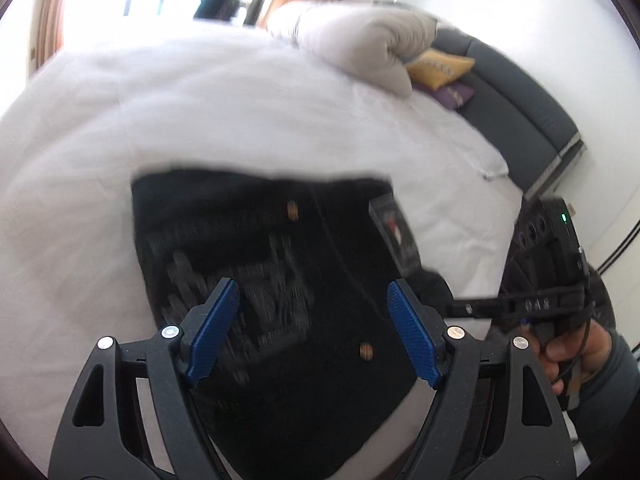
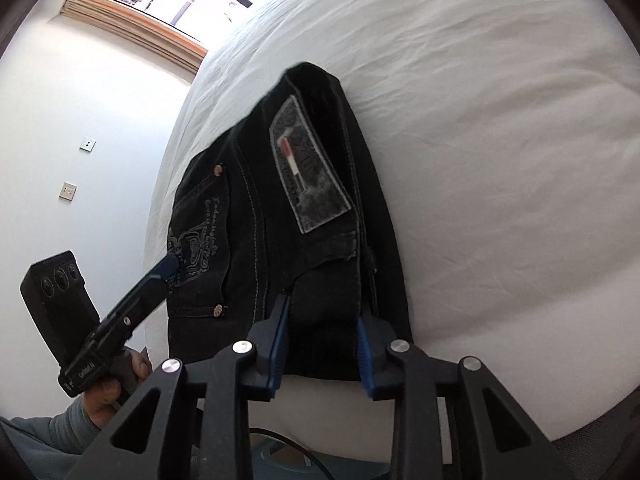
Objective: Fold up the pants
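On the white bed (image 2: pixel 500 160), near its edge, lie the black pants (image 2: pixel 280 216), folded into a compact stack with the waistband patch (image 2: pixel 306 168) and an embroidered back pocket (image 2: pixel 200 240) facing up. The right gripper (image 2: pixel 322 344) has its blue pads pressed against either side of a thick fold at the stack's near edge, jaws at a narrow spread. The left gripper (image 1: pixel 312 332) hovers above the pocket area, jaws standing wide with nothing between the pads. A hand (image 2: pixel 108 396) in a grey sleeve grasps the left tool's handle. Farther off, a rolled white duvet (image 1: pixel 360 44) sits at the head of the bed beside a grey headboard (image 1: pixel 516 108) and a yellow cushion (image 1: pixel 440 66).
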`<move>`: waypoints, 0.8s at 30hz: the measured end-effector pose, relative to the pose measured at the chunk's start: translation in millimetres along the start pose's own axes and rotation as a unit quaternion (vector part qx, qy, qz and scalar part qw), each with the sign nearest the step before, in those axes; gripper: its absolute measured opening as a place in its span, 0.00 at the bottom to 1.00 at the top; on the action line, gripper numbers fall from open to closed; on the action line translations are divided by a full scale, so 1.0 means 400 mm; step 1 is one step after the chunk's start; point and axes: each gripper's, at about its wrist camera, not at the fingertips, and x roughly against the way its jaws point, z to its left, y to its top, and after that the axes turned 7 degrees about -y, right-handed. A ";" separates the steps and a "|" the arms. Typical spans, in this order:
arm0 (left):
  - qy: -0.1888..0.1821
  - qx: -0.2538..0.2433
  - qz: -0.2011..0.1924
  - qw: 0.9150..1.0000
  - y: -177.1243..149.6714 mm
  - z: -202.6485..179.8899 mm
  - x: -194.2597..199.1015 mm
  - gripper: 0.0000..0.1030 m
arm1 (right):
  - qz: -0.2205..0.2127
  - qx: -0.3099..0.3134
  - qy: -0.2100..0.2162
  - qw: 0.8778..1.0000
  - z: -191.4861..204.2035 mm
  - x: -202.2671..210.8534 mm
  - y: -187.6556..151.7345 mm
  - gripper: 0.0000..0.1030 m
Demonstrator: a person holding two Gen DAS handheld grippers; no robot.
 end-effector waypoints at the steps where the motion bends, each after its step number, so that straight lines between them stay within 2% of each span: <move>1: 0.004 -0.004 -0.016 1.000 0.025 0.008 0.012 0.74 | -0.007 0.008 0.001 1.000 0.017 0.021 0.009 0.35; 3: 0.008 -0.002 -0.029 1.000 0.081 0.034 0.004 0.74 | -0.032 0.028 0.004 0.999 0.051 0.062 0.036 0.35; 6: 0.023 0.003 -0.006 1.000 0.139 0.090 -0.067 0.74 | -0.067 0.042 0.041 0.996 0.094 0.098 0.093 0.39; 9: 0.040 0.036 0.030 0.998 0.141 0.166 -0.152 0.74 | -0.081 0.040 0.082 0.992 0.122 0.069 0.158 0.40; 11: 0.046 0.052 0.048 0.996 0.117 0.210 -0.198 0.73 | -0.074 0.021 0.060 0.995 0.132 0.034 0.202 0.40; 13: 0.050 0.045 0.037 0.997 0.108 0.219 -0.196 0.73 | -0.087 0.017 0.068 0.994 0.137 0.007 0.231 0.49; 14: 0.053 0.041 0.038 0.997 0.109 0.219 -0.196 0.73 | -0.086 0.015 0.055 0.995 0.129 -0.023 0.240 0.69; 15: 0.052 0.038 0.040 0.997 0.110 0.217 -0.200 0.73 | -0.076 0.012 0.026 0.997 0.108 -0.062 0.247 0.75; 16: 0.050 0.036 0.042 0.997 0.111 0.216 -0.199 0.73 | -0.057 0.006 -0.002 0.998 0.077 -0.114 0.251 0.75; 17: 0.049 0.036 0.041 0.997 0.113 0.215 -0.193 0.73 | -0.038 0.002 -0.023 0.999 0.049 -0.148 0.249 0.64; 19: 0.041 0.050 0.027 0.998 0.120 0.205 -0.143 0.74 | -0.060 0.010 -0.018 0.998 0.049 -0.120 0.235 0.64; 21: 0.008 0.062 0.005 0.998 0.109 0.189 -0.067 0.74 | -0.047 -0.006 0.017 0.999 0.060 -0.070 0.213 0.64; 24: -0.001 0.032 -0.003 0.999 0.049 0.140 -0.001 0.74 | -0.071 0.008 0.087 0.994 0.081 0.021 0.146 0.65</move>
